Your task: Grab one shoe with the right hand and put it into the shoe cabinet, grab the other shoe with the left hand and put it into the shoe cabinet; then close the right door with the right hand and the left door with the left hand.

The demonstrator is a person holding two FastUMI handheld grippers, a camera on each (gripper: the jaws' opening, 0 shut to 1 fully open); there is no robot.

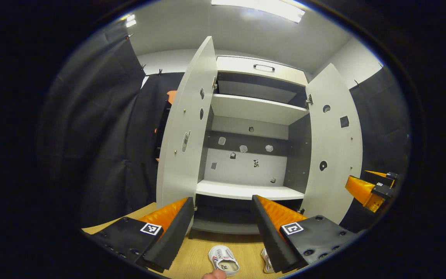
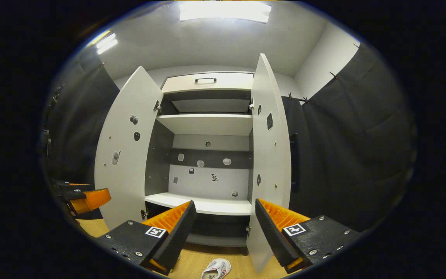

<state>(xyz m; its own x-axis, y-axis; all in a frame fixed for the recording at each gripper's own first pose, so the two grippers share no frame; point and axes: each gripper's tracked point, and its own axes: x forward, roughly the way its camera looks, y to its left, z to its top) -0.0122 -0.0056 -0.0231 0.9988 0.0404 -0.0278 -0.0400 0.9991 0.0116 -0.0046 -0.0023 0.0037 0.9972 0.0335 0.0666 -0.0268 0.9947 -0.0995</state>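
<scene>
Two white fabric shoes [image 1: 223, 260] lying on wooden floor [image 1: 199, 252] before open-doored shoe cabinet [image 1: 246, 110]; left gripper [image 1: 221, 228] and right gripper [image 2: 223, 232] hovering, fingers spread

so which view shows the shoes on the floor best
The left gripper view: one shoe shows whole, a second peeks beside that gripper's finger. The right gripper view catches one shoe at its bottom edge.

Looking like a mocked-up recording booth, not a real home: black cloth [image 2: 347, 147] is hanging clipped along white walls [image 2: 316, 58], ceiling lights [image 2: 225, 11] are glaring overhead, and a lone cabinet [image 1: 246, 116] is standing doors-open on wood-look flooring [image 1: 196, 255]. Small stickers, probably markers, are dotting its back panel [image 2: 207, 182].
</scene>
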